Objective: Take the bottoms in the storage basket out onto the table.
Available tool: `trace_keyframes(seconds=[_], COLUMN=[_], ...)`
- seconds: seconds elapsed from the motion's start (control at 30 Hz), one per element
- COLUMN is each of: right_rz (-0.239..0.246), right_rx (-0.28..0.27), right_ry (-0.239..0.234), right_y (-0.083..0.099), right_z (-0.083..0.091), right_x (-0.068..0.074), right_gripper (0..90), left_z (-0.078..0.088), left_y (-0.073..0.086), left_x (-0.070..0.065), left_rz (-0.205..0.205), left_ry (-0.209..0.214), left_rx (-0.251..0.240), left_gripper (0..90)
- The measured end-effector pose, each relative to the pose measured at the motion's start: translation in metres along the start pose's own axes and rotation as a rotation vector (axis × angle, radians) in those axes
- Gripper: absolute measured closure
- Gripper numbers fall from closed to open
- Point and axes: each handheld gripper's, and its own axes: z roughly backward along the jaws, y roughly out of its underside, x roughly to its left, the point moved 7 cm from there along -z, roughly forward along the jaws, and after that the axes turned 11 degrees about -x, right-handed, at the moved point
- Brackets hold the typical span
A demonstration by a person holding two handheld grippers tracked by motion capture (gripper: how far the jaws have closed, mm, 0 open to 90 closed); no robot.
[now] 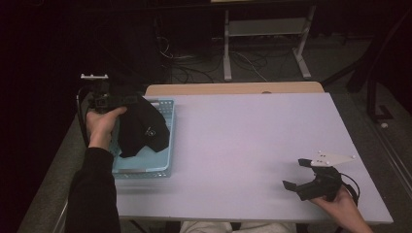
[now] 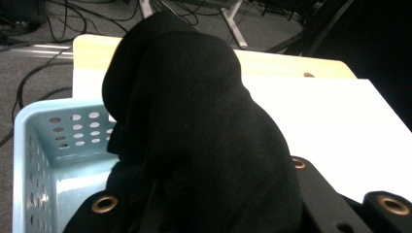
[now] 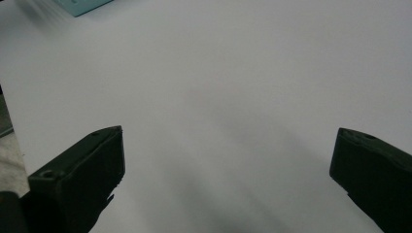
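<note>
Black cloth (image 1: 143,128): soft, limp, light, judging by how it drapes and bunches. No stiffness; it should sag from any single pinch point. Not fragile, not slippery by the look of the knit. Best hold seems a bunched fold near the top edge, where layers double up, as a single layer could slip out.

Left gripper (image 1: 127,100): clamped on the cloth at its upper end, jaws buried in the fabric. Cloth hangs from it down over the basket (image 1: 165,162), lower end still inside the basket. In the left gripper view, cloth (image 2: 194,136) mounds right in front of the jaws, basket (image 2: 34,145) below.

Right gripper (image 1: 297,174): jaws wide, nothing between, well apart from the basket, over bare table (image 1: 243,141).
</note>
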Motion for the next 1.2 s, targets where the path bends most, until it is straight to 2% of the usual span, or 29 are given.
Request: trace_keyframes(seconds=[0.07,0.43,0.73,1.2], right_rz=[0.0,-0.002,-0.003,-0.012], right_rx=[-0.006,-0.019,-0.03,-0.038], right_ry=[0.001,0.005,0.0,0.007], right_y=[-0.001,-0.003,-0.005,-0.006], right_z=[0.0,0.002,0.004,0.005], right_x=[-0.001,-0.002,-0.002,-0.003], right_gripper=[0.0,0.0,0.0,0.0], left_z=[0.004,0.017,0.029,0.043], left_y=[-0.004,-0.017,-0.031,-0.044], left_x=[-0.005,-0.024,-0.049,-0.072], left_rz=[-0.012,-0.024,-0.07,-0.11], left_ry=[0.002,0.012,0.029,0.049], left_rx=[-0.008,-0.014,-0.015,-0.018], left_gripper=[76.7,76.7,76.7,76.8])
